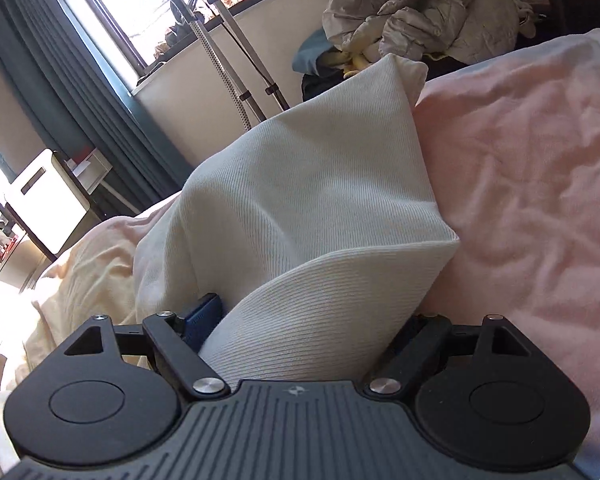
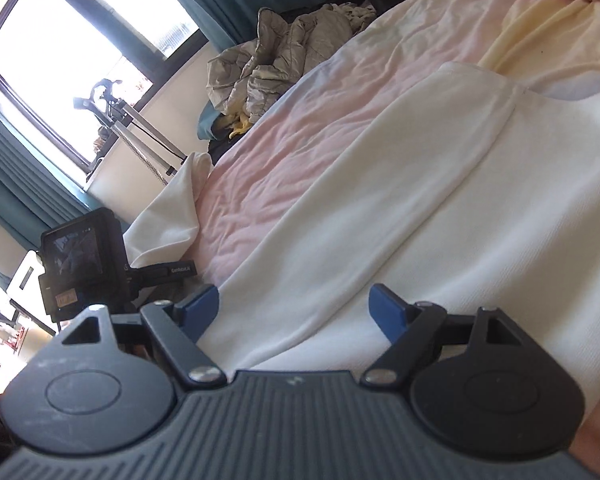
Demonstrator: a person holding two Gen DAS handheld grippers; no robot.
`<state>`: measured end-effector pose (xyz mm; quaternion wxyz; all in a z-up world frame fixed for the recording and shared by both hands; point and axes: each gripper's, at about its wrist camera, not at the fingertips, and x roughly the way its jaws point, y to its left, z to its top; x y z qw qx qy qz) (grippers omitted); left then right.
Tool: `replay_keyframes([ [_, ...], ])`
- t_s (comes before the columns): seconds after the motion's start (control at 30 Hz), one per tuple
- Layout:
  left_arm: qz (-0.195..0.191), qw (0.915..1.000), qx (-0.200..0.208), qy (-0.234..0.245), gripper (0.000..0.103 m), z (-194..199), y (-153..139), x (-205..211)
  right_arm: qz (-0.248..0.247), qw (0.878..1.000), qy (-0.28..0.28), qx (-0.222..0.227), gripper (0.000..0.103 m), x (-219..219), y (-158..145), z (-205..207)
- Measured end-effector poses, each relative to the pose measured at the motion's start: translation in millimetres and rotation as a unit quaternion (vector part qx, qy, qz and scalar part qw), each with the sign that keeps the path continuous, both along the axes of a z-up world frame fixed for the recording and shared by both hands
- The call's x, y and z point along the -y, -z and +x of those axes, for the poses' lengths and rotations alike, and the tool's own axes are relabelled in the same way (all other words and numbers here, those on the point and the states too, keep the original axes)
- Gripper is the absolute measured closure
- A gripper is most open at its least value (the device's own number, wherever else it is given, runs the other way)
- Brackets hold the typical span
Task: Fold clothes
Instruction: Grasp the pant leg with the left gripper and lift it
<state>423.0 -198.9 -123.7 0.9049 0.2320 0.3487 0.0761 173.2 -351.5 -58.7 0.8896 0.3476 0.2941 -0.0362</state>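
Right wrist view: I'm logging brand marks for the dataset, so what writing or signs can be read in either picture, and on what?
"GenRobot.AI": my best reading of tiny white print on the black bar beside the other tool's small black screen.
Orange sticker under that screen: too blurred to read.
Small star-like emblem, no letters, on the grey ribbed body of the left tool.

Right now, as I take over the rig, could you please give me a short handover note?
Left gripper: fingers wide apart, white ribbed garment bunched between them and raised off the pink sheet; grip unclear.
Right gripper: open, fingers either side of the same garment's edge lying flat.
Done: one lengthwise fold visible in the right view.
Left: secure both ends, bring the raised end over, flatten.
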Motion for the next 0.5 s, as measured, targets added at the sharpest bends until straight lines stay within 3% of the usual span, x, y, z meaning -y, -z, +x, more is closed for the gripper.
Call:
replay_keyframes([
  [0.2,-0.025,0.9996,-0.012,-0.006,0.035,5.0,-7.2,-5.2,-0.016,1.000,0.001,-0.001,0.020,-5.4,-0.6,2.9],
  [0.4,-0.049,0.9985,-0.024,-0.001,0.062,-6.9,-23.0,-12.6,-0.025,1.000,0.006,-0.005,0.020,-4.6,4.1,4.5],
  [0.5,-0.081,0.9963,-0.029,0.005,0.076,-17.3,-38.7,-20.3,-0.031,1.000,0.004,-0.004,0.020,-5.0,4.2,3.1],
])
